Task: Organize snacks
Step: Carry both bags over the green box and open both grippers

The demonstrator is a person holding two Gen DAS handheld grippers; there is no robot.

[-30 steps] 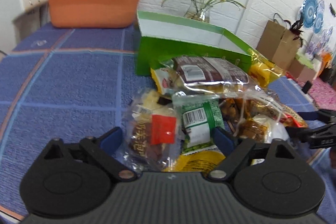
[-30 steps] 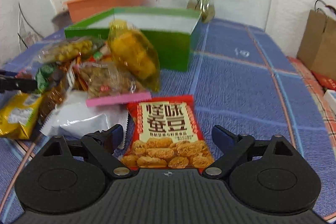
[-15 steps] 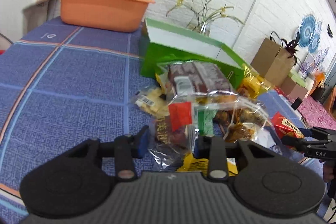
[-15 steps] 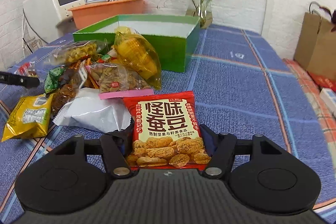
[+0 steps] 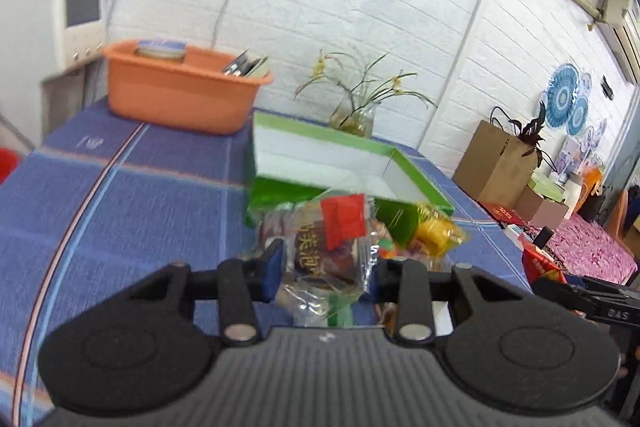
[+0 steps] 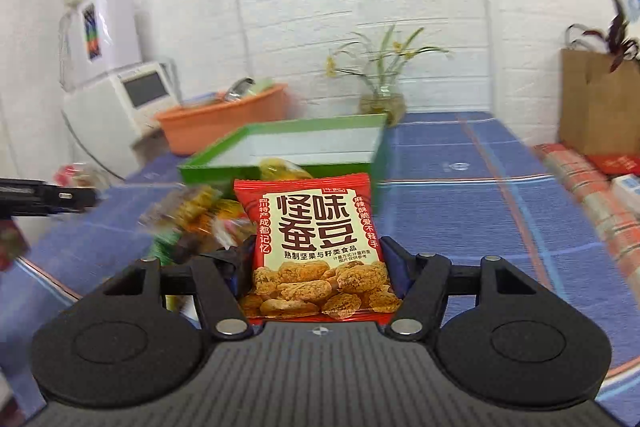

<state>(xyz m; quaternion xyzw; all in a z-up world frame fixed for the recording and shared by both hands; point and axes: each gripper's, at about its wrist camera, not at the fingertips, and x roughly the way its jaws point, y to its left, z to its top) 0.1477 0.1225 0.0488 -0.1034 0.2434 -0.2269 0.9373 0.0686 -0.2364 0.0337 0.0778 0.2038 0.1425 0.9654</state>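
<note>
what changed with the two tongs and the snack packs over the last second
Both tongs went from open to shut. The left tongs closed on the clear packet with the red label and lifted it off the pile; the right tongs closed on the red bean bag and raised it off the cloth. The green box, orange tub and remaining pile stayed put.

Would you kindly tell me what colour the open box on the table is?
Green box outside, white inside; clearest in the right wrist view.
</note>
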